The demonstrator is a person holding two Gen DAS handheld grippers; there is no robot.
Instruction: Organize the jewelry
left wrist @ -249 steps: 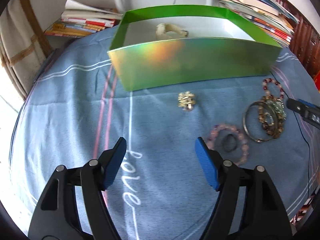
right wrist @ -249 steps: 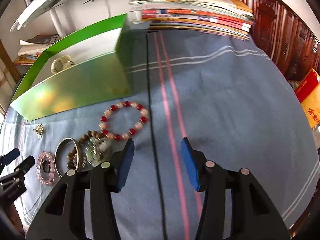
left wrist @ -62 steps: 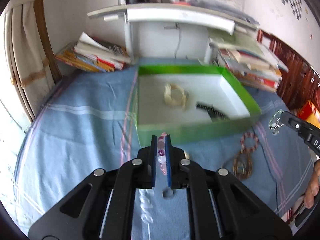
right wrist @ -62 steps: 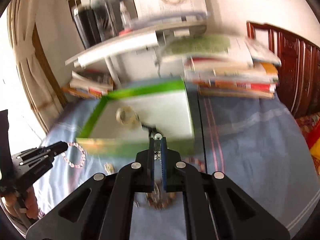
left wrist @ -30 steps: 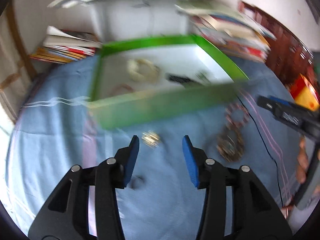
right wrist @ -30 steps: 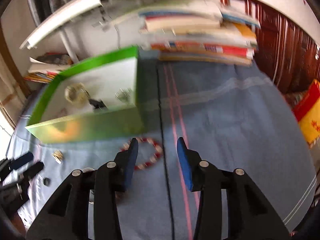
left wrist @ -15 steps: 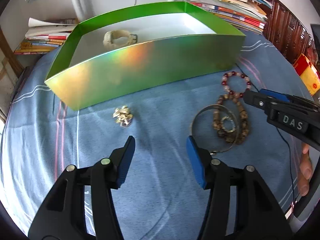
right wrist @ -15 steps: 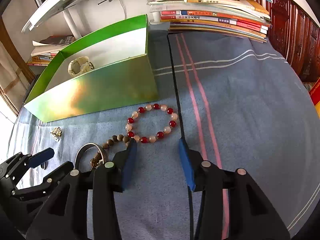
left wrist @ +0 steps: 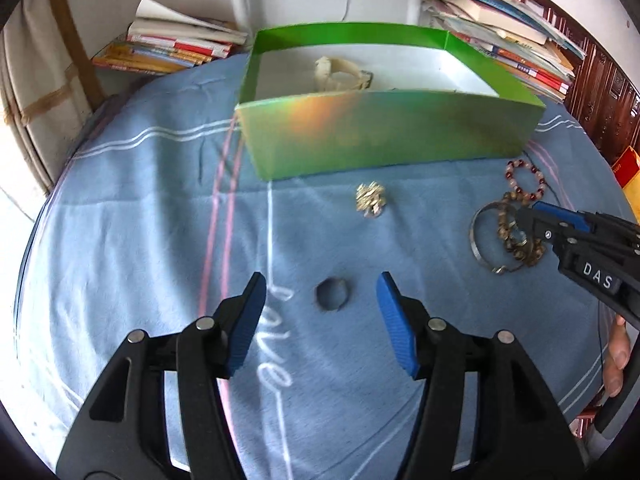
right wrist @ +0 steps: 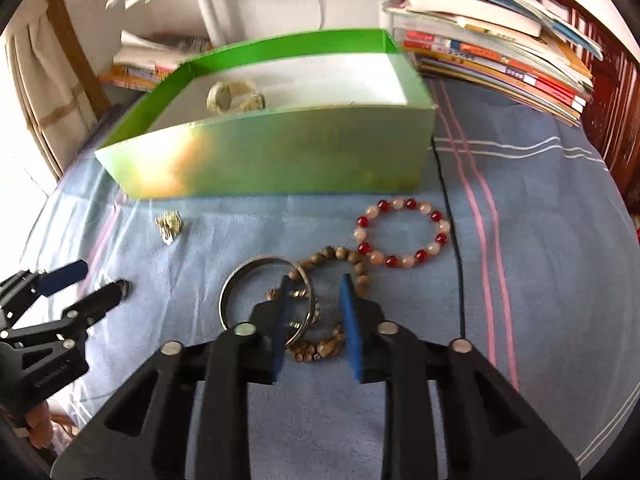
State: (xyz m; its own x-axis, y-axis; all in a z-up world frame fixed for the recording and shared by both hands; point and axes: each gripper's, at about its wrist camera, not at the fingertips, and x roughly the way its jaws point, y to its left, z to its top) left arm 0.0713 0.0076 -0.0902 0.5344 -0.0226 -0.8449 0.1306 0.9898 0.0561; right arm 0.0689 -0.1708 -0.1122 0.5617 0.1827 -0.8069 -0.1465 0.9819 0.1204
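Green box (left wrist: 384,136) on the desk holds a pale bracelet (left wrist: 340,74). Left gripper (left wrist: 320,300), jaws wide, frames a dark ring (left wrist: 332,300); right gripper (right wrist: 314,304), part-open, straddles the metal bangle (right wrist: 240,280) and wooden beads (right wrist: 352,258).

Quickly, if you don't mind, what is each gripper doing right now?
Left gripper: open, empty, jaws either side of a dark ring.
Right gripper: open, empty, jaws over the metal bangle and wooden bead bracelet.

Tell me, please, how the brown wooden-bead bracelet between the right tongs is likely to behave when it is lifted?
The wooden-bead bracelet is a loop of separate beads, so it will probably sag limply rather than hold its circle. It lies overlapping the metal bangle, so that may snag or drag along. The right tongs are open around it; round beads might slip between flat pads.
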